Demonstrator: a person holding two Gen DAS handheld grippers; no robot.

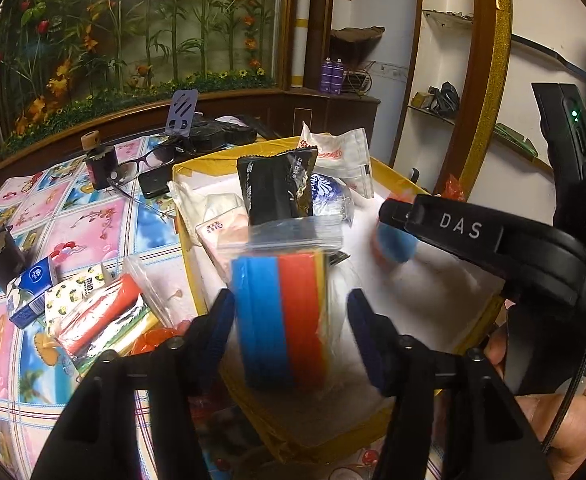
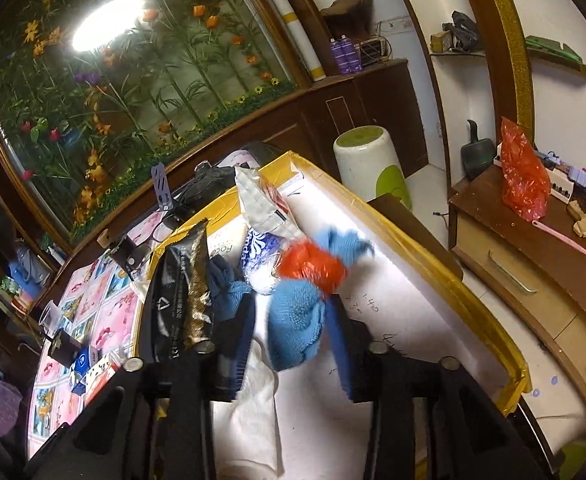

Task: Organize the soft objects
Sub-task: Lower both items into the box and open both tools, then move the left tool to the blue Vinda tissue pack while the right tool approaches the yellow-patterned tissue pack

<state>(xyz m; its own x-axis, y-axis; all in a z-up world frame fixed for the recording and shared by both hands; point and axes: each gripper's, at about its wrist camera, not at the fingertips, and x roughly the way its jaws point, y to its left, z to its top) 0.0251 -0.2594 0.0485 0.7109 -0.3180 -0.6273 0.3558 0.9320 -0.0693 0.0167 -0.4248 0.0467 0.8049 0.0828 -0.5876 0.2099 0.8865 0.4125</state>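
A clear zip bag of blue, red and yellow sponges (image 1: 281,312) stands upright in the white foam box with a yellow taped rim (image 1: 181,184). My left gripper (image 1: 291,332) is open around the bag, with a gap showing at its right finger. In the right wrist view a blue knitted cloth bundled with something orange (image 2: 297,320) lies blurred in the same box (image 2: 453,280). My right gripper (image 2: 293,336) straddles it, open, its pads clear of the cloth.
The box also holds a black packet (image 1: 277,188), a white printed packet (image 1: 341,152), a blue-white pack (image 1: 329,192) and tissues (image 1: 221,236). On the flowered tablecloth lie another sponge bag (image 1: 101,316), tissue packs (image 1: 77,288), glasses (image 1: 141,168) and dark cups (image 1: 1,256).
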